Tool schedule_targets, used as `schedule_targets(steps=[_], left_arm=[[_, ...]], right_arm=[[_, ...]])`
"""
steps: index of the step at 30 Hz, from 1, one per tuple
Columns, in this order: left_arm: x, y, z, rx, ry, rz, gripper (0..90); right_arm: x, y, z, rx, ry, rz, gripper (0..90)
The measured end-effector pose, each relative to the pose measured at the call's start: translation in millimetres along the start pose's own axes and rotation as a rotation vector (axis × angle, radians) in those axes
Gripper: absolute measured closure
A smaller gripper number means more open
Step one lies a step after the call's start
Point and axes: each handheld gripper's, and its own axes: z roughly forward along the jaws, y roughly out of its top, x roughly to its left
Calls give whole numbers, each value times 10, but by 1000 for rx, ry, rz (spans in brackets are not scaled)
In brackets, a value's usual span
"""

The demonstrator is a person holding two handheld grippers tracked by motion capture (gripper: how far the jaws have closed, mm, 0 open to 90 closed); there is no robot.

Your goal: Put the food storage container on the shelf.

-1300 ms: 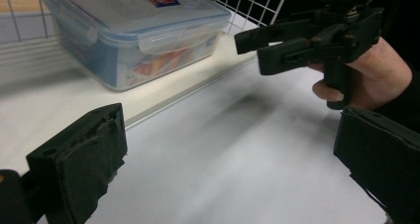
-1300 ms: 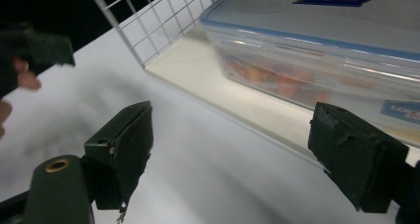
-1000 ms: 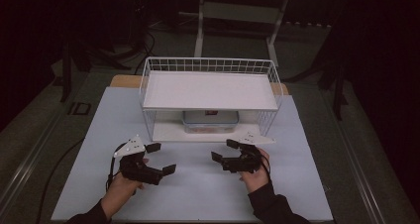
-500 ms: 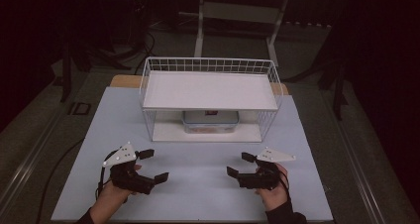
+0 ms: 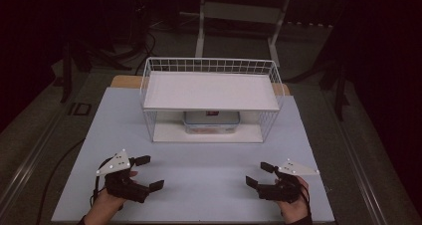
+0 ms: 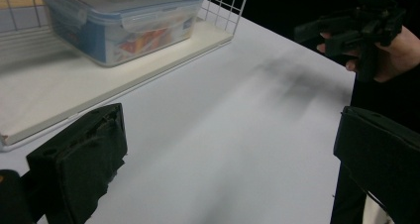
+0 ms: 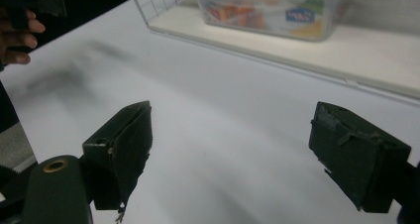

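left gripper (image 5: 148,172): sat at 7 o'clock on the table (image 5: 209,170), jaws wide apart, nothing in them | right gripper (image 5: 260,174): 5 o'clock, same deal, gaping and empty | plastic box (image 5: 211,122): 12 o'clock, on the wire rack (image 5: 209,73) bottom shelf

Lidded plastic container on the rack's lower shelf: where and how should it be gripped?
Probably by its short ends, one gripper each, from the open front: the container lies flat and long side forward under the upper shelf, with wire sides flanking it.

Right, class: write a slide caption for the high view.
Both open grippers, left and right, rest before a wire rack sheltering a lidded container.
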Motion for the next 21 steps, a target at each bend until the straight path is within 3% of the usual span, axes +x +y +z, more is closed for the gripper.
schedule_targets(steps=[8, 21], left_arm=[[46, -97, -26, -7, 14, 0, 0], [87, -133, -14, -9, 29, -17, 0]], right_arm=[[-70, -85, -100, -4, -20, -18, 168], [-155, -131, -77, 27, -23, 15, 169]])
